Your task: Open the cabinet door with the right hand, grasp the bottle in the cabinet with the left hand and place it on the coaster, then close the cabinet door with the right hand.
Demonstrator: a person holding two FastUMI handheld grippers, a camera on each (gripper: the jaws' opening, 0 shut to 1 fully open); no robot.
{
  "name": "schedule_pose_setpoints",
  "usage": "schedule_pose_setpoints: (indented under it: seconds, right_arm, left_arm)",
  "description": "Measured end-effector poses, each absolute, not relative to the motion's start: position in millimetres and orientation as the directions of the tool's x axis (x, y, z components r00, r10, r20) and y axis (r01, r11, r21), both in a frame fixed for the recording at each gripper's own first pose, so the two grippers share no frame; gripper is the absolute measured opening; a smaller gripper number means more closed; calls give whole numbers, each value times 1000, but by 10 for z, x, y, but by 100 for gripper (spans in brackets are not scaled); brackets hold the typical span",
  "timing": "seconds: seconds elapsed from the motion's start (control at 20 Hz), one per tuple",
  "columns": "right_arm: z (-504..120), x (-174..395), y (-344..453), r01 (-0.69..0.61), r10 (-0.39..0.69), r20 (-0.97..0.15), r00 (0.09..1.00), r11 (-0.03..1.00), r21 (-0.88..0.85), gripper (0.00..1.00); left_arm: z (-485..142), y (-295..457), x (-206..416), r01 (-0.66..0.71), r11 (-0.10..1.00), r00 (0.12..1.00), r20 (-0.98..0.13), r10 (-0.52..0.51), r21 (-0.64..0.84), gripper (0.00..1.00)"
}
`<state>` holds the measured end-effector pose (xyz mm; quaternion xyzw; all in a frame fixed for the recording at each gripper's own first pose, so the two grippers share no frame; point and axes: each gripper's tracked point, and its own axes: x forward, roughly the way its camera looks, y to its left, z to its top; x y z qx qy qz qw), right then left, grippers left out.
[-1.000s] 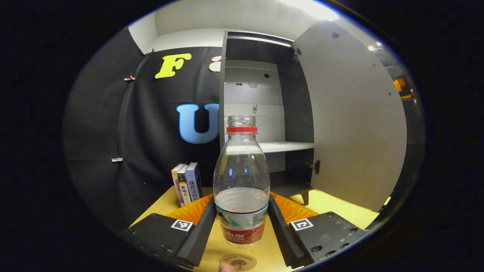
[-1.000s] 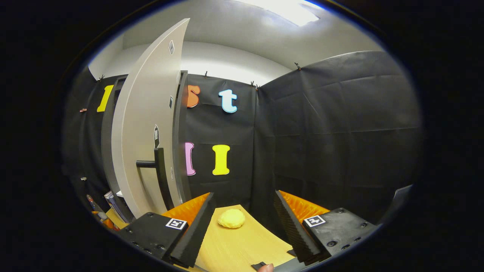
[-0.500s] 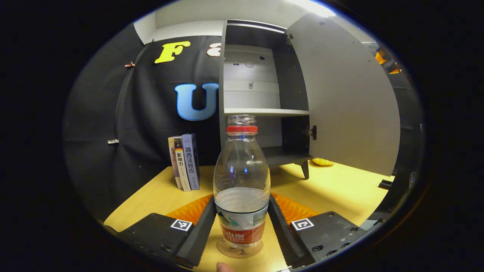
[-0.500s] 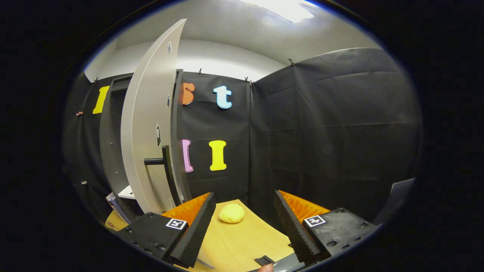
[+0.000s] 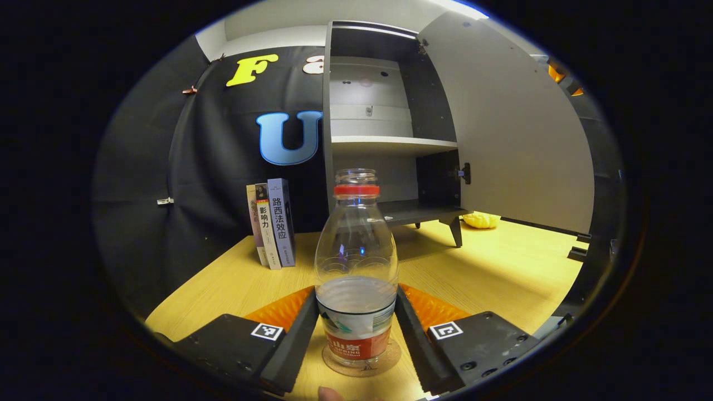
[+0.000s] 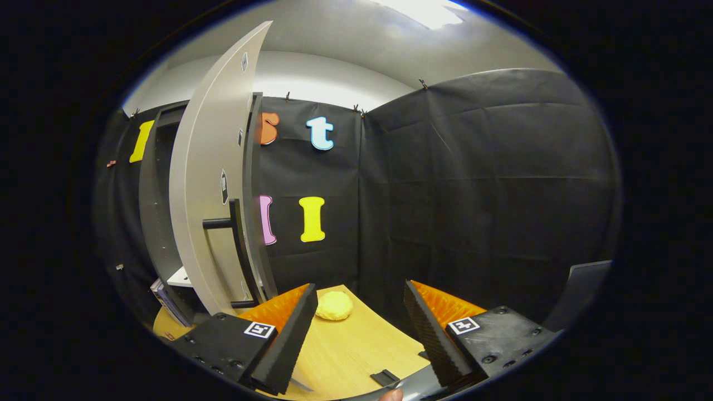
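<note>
My left claw (image 5: pixel 356 328) grips the bottle (image 5: pixel 356 267) w/ both fingers; bottle stands upright on the coaster (image 5: pixel 362 362) on the tabletop (image 5: pixel 490 267). My right claw (image 6: pixel 359 328) gapes wide, holding nothing, near the open cabinet door (image 6: pixel 209 184). Books (image 5: pixel 272 223) left of cabinet (image 5: pixel 384 122).

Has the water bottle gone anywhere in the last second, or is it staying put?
Yes. The bottle, clamped in the left tool, has come down and away from the cabinet; it now stands on the coaster.
</note>
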<state>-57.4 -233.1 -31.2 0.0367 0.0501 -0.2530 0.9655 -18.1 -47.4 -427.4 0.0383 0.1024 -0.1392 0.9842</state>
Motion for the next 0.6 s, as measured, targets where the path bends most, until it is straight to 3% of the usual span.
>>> schedule_pose_setpoints:
  seconds: [0.6]
  right_arm:
    - [-422, -631, -2398, 496, -481, -151, 864, 864, 86, 97]
  left_arm:
    - [-4332, -516, -249, 289, 957, 929, -254, -271, 36, 93]
